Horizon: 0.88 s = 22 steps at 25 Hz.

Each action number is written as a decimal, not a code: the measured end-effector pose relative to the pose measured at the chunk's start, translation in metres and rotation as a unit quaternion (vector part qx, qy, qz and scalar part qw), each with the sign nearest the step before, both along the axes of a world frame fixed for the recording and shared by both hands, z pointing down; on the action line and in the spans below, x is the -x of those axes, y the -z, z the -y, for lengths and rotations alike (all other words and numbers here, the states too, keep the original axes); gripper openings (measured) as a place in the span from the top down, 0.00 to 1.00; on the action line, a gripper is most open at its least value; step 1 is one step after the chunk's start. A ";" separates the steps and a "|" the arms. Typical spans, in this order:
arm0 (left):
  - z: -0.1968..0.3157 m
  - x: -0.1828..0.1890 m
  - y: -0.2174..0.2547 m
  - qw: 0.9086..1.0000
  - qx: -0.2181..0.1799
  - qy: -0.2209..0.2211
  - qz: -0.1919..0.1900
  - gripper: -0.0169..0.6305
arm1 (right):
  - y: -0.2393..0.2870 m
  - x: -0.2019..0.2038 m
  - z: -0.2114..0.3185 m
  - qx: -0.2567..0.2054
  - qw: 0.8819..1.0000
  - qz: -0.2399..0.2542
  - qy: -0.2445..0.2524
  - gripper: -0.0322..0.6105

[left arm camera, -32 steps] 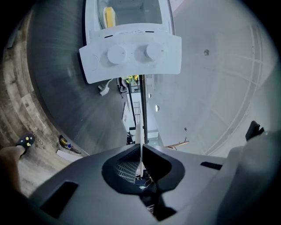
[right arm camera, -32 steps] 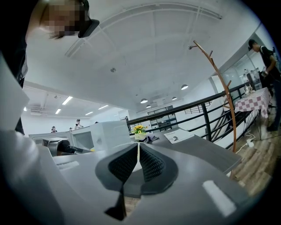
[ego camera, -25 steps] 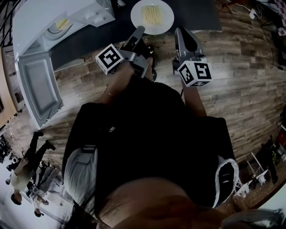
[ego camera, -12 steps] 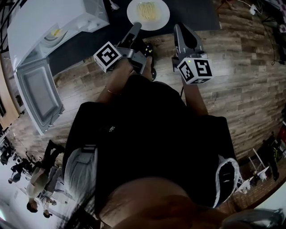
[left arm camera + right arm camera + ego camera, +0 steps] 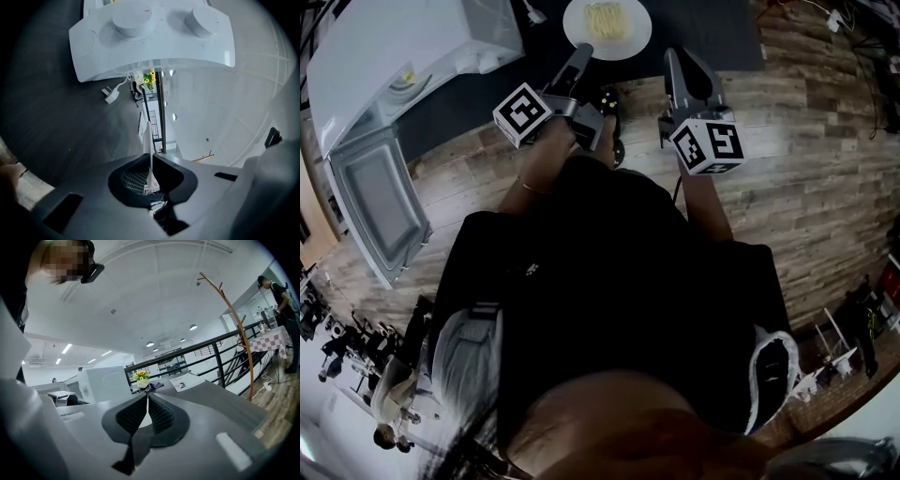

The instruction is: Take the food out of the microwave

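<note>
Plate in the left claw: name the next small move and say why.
Probably ease the plate down onto the dark table before the left claw lets go. That claw is shut on the plate's rim, the plate is already outside the microwave, and whether it rests on the table is unclear.

Microwave [image 5: 394,47]: white, upper left on dark surface [image 5: 712,28], door [image 5: 375,202] swung wide open, dish [image 5: 405,80] w/ sth yellow inside. Plate [image 5: 607,26]: white, round, level, yellowish food [image 5: 607,19] in the middle, just right of microwave; near rim nipped btwn left gripper [image 5: 581,52] fingers.
</note>
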State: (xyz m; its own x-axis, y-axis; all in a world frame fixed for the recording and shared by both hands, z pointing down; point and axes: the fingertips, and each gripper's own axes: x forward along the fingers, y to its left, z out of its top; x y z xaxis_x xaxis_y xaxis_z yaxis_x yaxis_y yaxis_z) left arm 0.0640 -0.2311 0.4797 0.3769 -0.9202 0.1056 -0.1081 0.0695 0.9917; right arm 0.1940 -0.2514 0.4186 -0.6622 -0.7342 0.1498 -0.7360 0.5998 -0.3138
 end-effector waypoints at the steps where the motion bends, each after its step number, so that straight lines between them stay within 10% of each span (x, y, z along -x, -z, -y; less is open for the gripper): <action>1: 0.002 0.001 -0.002 1.000 0.002 0.000 -0.001 0.94 | -0.001 0.000 0.002 0.002 1.000 -0.001 0.000 0.96; 22: 0.031 0.006 -0.039 0.999 0.046 0.002 0.014 0.94 | -0.024 0.002 0.035 0.030 1.000 -0.007 -0.003 0.96</action>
State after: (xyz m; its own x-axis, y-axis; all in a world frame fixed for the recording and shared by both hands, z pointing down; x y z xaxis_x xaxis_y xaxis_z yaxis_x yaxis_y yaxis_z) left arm 0.0582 -0.2617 0.5186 0.3696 -0.9075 0.1998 -0.1360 0.1598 0.9777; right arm 0.1917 -0.2868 0.4421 -0.6549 -0.7280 0.2027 -0.7445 0.5755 -0.3384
